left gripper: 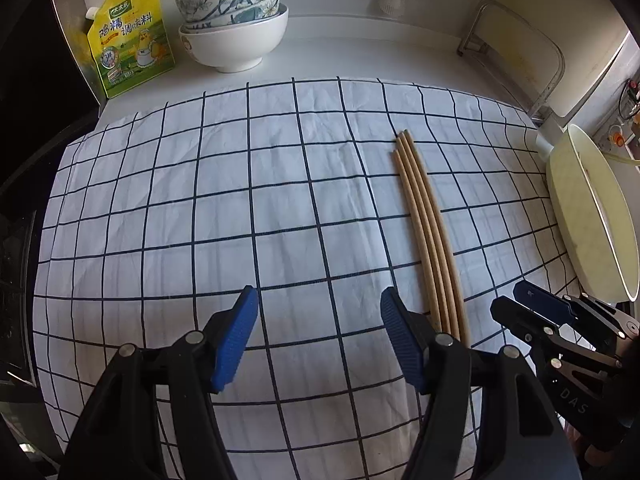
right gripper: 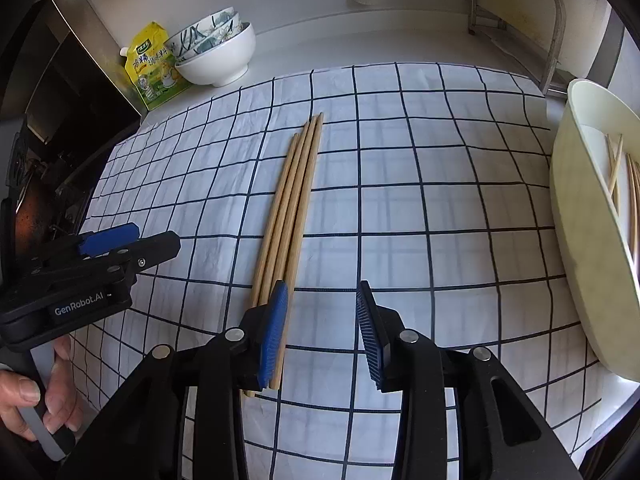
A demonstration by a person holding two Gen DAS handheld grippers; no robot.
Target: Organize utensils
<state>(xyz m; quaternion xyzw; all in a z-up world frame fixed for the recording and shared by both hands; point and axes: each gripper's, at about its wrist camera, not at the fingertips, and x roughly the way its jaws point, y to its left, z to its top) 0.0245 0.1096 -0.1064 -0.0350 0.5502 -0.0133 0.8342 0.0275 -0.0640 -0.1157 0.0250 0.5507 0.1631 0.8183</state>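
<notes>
Chopsticks (right gripper: 290, 208): a tight bundle, three or four, side by side on the checked cloth (left gripper: 200, 220), running near to far, right of centre in the left view. More sticks lie in the cream tub (right gripper: 580, 240) at far right.

Right gripper (right gripper: 322, 332): jaws apart, nothing held; the left pad sits over the bundle's near ends, contact unclear.

Left gripper (left gripper: 316, 336): jaws wide apart, empty, over bare cloth just left of the bundle.

Handling, as judged: light, stiff, round wood, smooth, likely to roll or fan apart if pinched off-centre. Best taken across the whole bundle near the thick near ends, jaws square to the shafts. The cloth may wrinkle under them.

Bowls (left gripper: 236, 20) and pouch (left gripper: 130, 36) far left, well apart.
</notes>
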